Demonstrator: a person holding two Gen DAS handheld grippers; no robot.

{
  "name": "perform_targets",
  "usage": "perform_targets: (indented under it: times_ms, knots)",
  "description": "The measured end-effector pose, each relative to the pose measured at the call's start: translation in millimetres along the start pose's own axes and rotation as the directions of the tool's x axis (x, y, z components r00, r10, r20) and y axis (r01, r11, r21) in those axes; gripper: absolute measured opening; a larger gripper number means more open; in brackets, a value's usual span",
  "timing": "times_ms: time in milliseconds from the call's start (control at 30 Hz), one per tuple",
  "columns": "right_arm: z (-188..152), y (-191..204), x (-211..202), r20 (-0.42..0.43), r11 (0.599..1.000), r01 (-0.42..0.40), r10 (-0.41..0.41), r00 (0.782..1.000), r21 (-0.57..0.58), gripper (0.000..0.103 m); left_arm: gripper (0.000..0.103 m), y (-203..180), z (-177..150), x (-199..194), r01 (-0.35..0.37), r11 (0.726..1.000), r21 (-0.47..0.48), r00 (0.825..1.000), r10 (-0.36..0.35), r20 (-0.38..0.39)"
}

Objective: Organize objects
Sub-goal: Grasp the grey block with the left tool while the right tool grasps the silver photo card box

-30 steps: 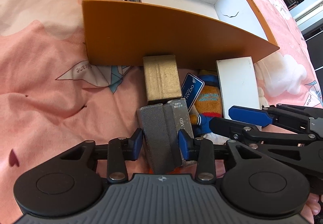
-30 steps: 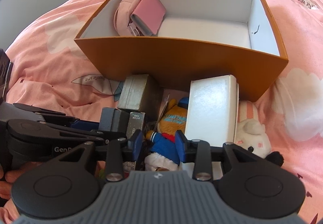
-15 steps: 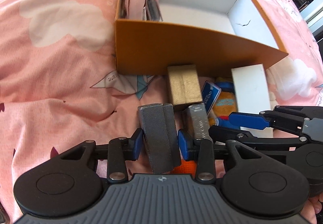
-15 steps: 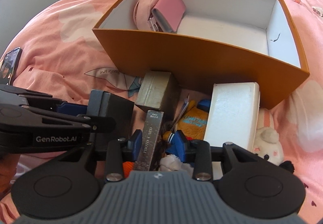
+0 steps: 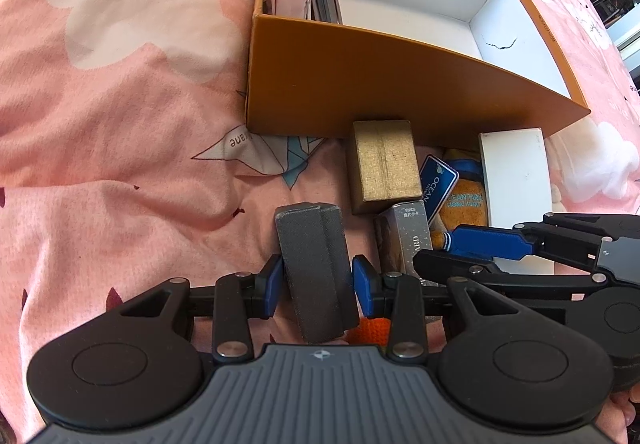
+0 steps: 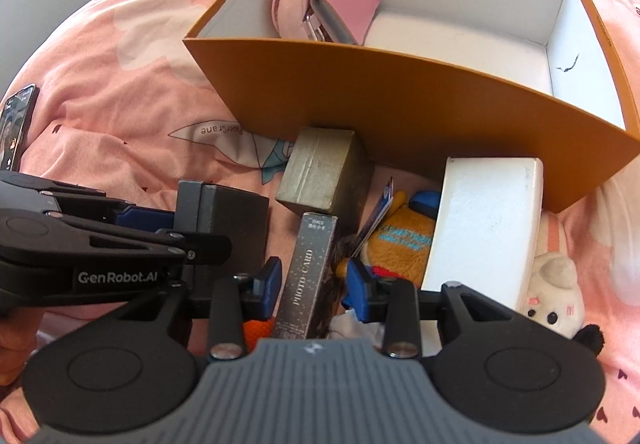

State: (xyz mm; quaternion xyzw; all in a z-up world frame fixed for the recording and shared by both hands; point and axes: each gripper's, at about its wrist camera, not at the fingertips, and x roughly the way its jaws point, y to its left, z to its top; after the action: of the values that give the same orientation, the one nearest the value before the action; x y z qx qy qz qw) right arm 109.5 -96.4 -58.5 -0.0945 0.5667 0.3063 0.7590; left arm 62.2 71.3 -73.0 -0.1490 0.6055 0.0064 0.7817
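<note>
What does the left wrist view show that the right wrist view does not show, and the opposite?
Only the left wrist view shows the left gripper closed on the dark grey case from behind.

Only the right wrist view shows the phone on the bedspread, the white rabbit plush and the "PHOTO CARD" lettering on the silver box between the right gripper fingers.

Both show the orange box with the pink wallet inside, the gold box and the white box.

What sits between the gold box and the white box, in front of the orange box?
Between the gold box and the white box lies an orange plush toy with a blue tag leaning against it, clearest in the left wrist view.
</note>
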Motion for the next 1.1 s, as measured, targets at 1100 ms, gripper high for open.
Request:
perform_targets:
  times_ms: [1100]
  knots:
    - [4.6,15.9,27.2,-0.059,0.996,0.061,-0.065,0.996,-0.072,0.026,0.040,1.2,3.4,-1.9,0.033,0.999,-0.005,0.999,-0.033,0.014]
